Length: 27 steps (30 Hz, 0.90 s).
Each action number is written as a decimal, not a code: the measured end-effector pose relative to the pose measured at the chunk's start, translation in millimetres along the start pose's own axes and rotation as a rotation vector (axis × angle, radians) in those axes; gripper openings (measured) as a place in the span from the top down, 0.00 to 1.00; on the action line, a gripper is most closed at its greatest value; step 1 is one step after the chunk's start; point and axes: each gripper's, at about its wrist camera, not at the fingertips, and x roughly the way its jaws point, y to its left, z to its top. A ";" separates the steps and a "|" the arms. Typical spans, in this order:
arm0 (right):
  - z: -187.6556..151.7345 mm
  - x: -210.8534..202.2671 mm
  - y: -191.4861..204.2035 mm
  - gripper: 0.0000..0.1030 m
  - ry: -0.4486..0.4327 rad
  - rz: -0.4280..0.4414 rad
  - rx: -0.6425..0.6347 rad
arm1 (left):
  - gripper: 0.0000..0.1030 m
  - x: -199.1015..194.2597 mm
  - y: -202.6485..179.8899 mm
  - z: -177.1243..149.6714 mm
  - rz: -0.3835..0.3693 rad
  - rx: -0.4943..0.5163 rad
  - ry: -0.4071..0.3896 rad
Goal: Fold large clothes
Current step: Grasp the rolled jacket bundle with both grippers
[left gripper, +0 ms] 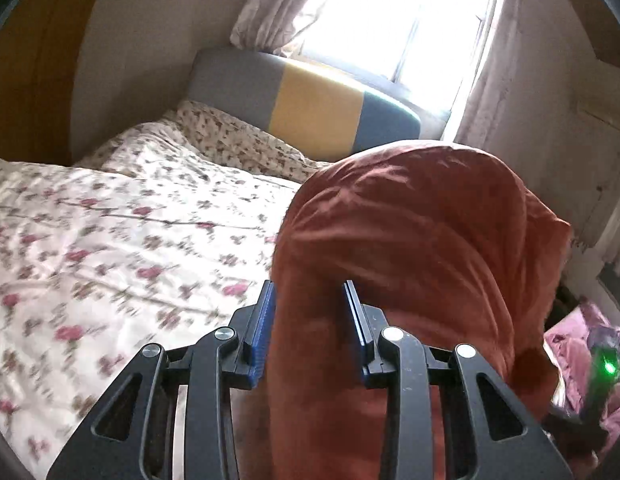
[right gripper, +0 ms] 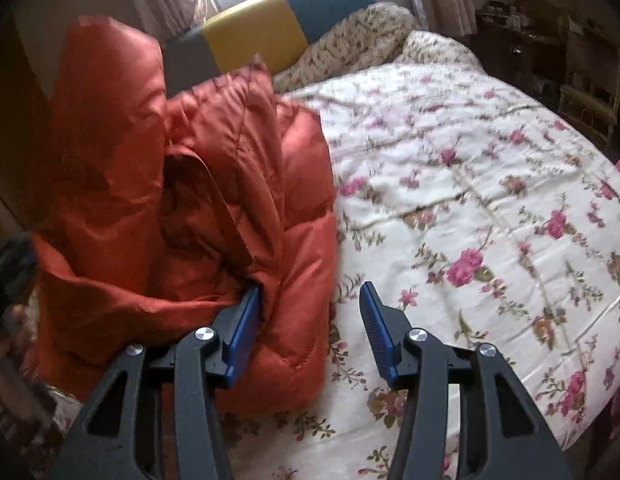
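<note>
An orange puffer jacket (left gripper: pixel 410 240) hangs lifted above the floral bedspread (left gripper: pixel 109 240). My left gripper (left gripper: pixel 310 300) is shut on a thick fold of it, the fabric bulging between the blue pads. In the right wrist view the jacket (right gripper: pixel 181 200) is bunched at the left over the bed (right gripper: pixel 470 200). My right gripper (right gripper: pixel 310 304) stands open; its left pad (right gripper: pixel 245 320) touches the jacket's edge, the right pad (right gripper: pixel 374 320) is free above the bedspread.
A grey, yellow and teal headboard (left gripper: pixel 318 100) stands under a bright window (left gripper: pixel 398 20) with curtains. A floral pillow (right gripper: pixel 358 36) lies at the head. Pink cloth (left gripper: pixel 582 360) lies at the right. Dark furniture (right gripper: pixel 550 48) stands beside the bed.
</note>
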 end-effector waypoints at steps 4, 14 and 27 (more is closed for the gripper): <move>17.8 -37.7 9.8 0.57 -0.143 0.029 -0.019 | 0.68 18.2 -15.5 10.8 -0.020 0.017 -0.002; 92.0 -13.5 92.9 0.70 -0.162 0.015 -0.208 | 0.68 32.5 -77.5 15.8 0.112 0.193 0.046; 137.9 20.1 88.5 0.72 -0.177 -0.032 -0.220 | 0.69 82.7 -115.2 23.2 0.209 0.290 0.166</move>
